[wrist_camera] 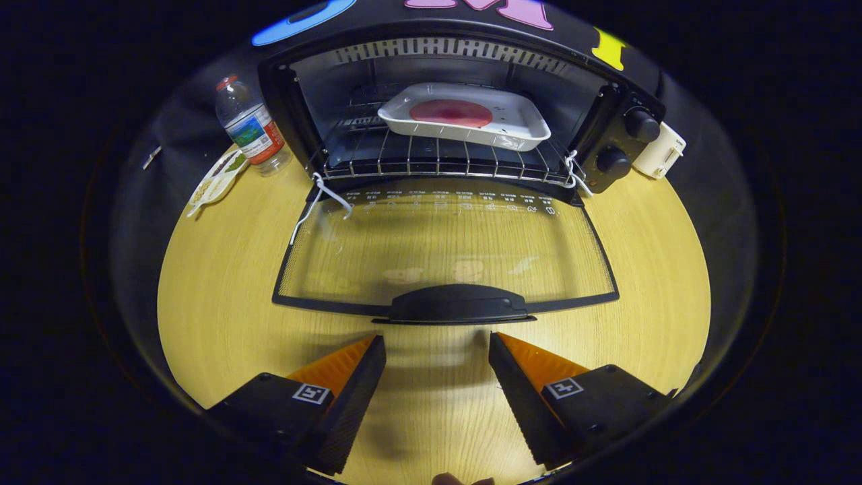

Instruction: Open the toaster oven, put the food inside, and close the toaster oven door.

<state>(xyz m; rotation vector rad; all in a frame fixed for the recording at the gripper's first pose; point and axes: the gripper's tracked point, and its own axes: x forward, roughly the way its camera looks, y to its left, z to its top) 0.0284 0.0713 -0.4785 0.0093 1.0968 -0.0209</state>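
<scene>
Your gripper [438, 347] is open and empty, so grab the stiff glass door [444, 252] by its handle [458, 303].

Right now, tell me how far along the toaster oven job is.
Done: the door lies folded flat on the table, and the tray with the food sits on the rack inside the oven. In hand: nothing; the gripper is open, just short of the door handle. Left: lift the door shut.
</scene>
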